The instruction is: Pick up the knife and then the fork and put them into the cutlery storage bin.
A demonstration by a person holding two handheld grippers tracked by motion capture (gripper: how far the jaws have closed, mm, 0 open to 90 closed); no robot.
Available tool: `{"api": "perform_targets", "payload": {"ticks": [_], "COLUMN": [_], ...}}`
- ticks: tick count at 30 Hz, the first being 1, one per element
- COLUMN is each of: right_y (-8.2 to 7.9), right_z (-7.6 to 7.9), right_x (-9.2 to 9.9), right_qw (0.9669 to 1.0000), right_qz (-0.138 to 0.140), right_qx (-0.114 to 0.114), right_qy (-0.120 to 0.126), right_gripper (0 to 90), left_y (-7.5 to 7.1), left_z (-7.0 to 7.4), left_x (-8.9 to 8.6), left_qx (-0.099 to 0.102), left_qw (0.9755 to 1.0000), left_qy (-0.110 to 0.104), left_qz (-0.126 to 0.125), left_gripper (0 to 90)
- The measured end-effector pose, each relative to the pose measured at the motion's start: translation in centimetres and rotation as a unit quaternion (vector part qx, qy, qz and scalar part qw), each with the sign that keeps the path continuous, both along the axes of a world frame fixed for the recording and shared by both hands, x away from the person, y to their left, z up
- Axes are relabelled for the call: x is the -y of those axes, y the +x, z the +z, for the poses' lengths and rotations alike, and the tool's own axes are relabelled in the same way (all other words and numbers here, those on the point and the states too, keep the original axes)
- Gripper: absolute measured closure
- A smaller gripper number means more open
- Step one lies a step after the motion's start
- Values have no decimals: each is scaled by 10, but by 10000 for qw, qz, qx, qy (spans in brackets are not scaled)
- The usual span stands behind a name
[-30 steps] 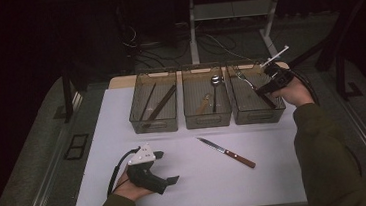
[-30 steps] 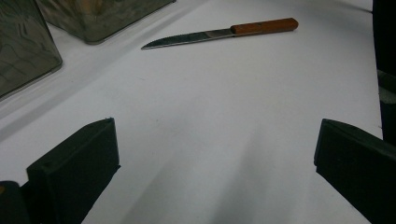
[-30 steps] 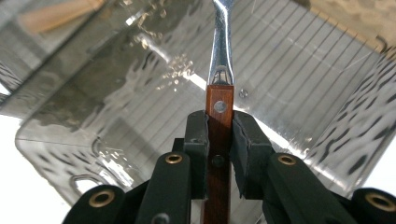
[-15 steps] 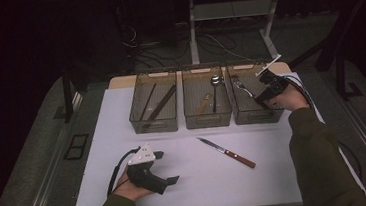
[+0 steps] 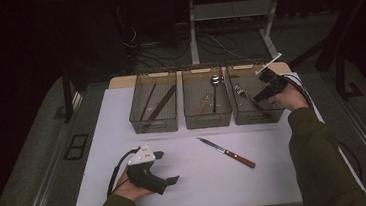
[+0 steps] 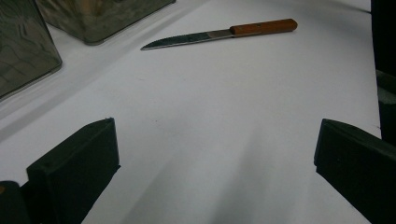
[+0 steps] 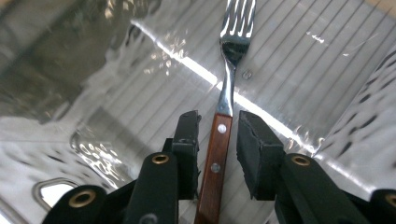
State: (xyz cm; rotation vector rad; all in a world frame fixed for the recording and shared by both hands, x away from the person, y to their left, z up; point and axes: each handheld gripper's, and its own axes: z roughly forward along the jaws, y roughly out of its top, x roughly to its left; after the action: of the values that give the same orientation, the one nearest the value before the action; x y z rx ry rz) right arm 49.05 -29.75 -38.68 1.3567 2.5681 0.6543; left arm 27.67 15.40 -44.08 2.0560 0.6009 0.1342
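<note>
Right gripper view: fork (image 7: pixel 223 116) between just-opened tool (image 7: pixel 218 135) jaws, untouched.

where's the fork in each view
High view: the fork lies in the right bin, under the right gripper.
Left gripper view: not in it; the knife lies ahead on the table.
Right gripper view: the fork runs up the middle, its wooden handle between the jaws, which have just been opening and stand apart from it.
Shared landmark: the right bin, whose ribbed floor lies under the fork.
</note>
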Motion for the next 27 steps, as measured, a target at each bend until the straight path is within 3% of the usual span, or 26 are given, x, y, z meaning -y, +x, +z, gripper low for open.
{"api": "perform_targets", "payload": {"ticks": [3, 7, 11, 21, 27], "right_y": [-3, -11, -21, -52, -71], "right_z": [5, 12, 17, 32, 37], "right_x": [3, 7, 8, 3, -1], "right_qw": [9998, 9984, 9968, 9894, 9872], "right_qz": [-45, -89, 25, 187, 234], "right_qx": [80, 351, 485, 815, 931], "right_qy": [181, 440, 638, 1189, 1273], "right_gripper": [631, 569, 510, 408, 374], "left_y": [0, 0, 0, 0, 0], "left_z": [0, 0, 0, 0, 0], "left_x": [0, 0, 0, 0, 0], "left_qx": [-3, -10, -8, -27, -23], "left_qw": [10000, 10000, 10000, 10000, 10000], "left_qy": [-1, 5, 7, 2, 13], "left_qz": [3, 3, 8, 18, 13], "left_gripper": [0, 0, 0, 0, 0]}}
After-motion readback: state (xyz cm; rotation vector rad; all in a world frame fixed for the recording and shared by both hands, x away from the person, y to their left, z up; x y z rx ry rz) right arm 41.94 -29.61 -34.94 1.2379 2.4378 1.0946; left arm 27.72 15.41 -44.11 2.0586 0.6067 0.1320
